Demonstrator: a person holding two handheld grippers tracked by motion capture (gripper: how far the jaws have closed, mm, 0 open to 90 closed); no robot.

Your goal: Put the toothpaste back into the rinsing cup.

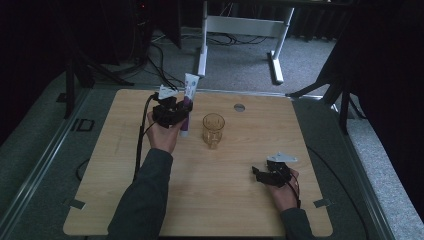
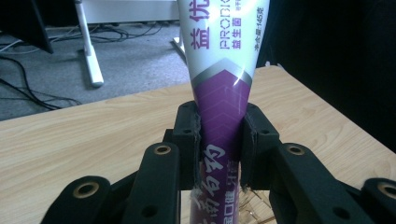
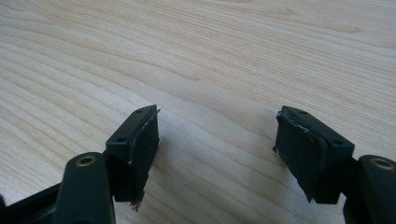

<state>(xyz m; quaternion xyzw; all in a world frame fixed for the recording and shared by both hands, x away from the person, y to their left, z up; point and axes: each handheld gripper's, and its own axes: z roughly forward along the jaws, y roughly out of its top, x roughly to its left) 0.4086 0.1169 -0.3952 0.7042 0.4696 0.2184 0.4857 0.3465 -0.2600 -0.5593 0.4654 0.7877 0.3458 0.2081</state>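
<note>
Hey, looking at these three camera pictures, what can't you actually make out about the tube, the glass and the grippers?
- Toothpaste tube: its top is cut off by the upper edge of the left gripper view; its lower end sits behind the left gripper.
- Tube's cap in the high view: too small and dark to tell.
- Amber glass: too small to tell whether it holds anything.
- Right gripper: open over bare table.

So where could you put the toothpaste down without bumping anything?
The toothpaste tube in the left gripper stands close to the glass cup, so that spot is crowded. The bare table left of the forearm is free, and so is the wide wooden patch between the cup and the right gripper.
</note>
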